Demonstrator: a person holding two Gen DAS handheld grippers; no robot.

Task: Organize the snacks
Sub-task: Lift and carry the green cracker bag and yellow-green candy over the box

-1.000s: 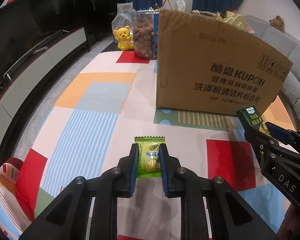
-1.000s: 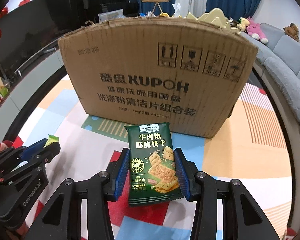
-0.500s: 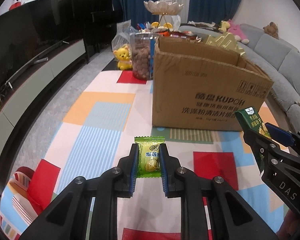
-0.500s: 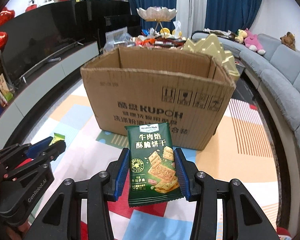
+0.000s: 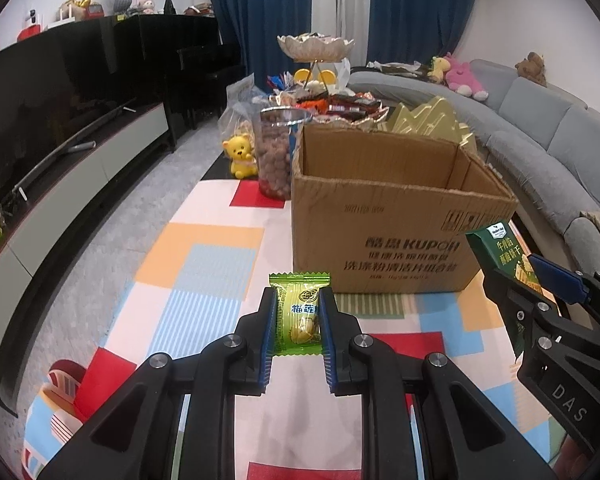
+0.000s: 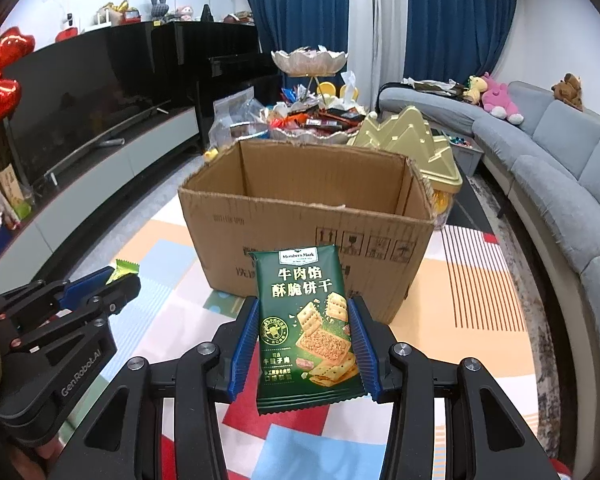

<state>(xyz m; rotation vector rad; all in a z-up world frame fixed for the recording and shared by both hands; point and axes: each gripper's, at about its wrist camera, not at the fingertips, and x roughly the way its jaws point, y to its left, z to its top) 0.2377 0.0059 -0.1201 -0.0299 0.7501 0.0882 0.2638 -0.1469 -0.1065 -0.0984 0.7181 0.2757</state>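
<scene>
Your left gripper (image 5: 298, 320) is clamped narrow on a small light-green candy packet (image 5: 299, 314), blue pads pressing both its long edges; the packet's lower end sits level with the pads' middle, and its print is partly covered by the right pad. Your right gripper (image 6: 303, 344) holds a dark-green cracker packet (image 6: 306, 328) upright between its pads, jaws set wider, the packet's bottom corners poking out below them. In each wrist view the other gripper shows only at the frame edge, cut off, with just a corner of its packet visible. Both packets hang above the colourful patchwork mat (image 5: 204, 268), short of the open cardboard box (image 6: 300, 216) ahead of you. You can see the box's inner back and side walls, but its floor is hidden by the near wall, so what lies inside cannot be told. Behind the box, a clear jar of brown round snacks (image 5: 277, 152) and a yellow bear figure (image 5: 242, 156) stand at its left rear corner, partly blocked in the right view. Farther off, a tiered dish heaped with wrapped snacks (image 6: 312, 114) is half hidden, beside a gold peaked container (image 6: 414, 140). The grey sofa (image 6: 560, 168) curves along the right, cut by the frame.
</scene>
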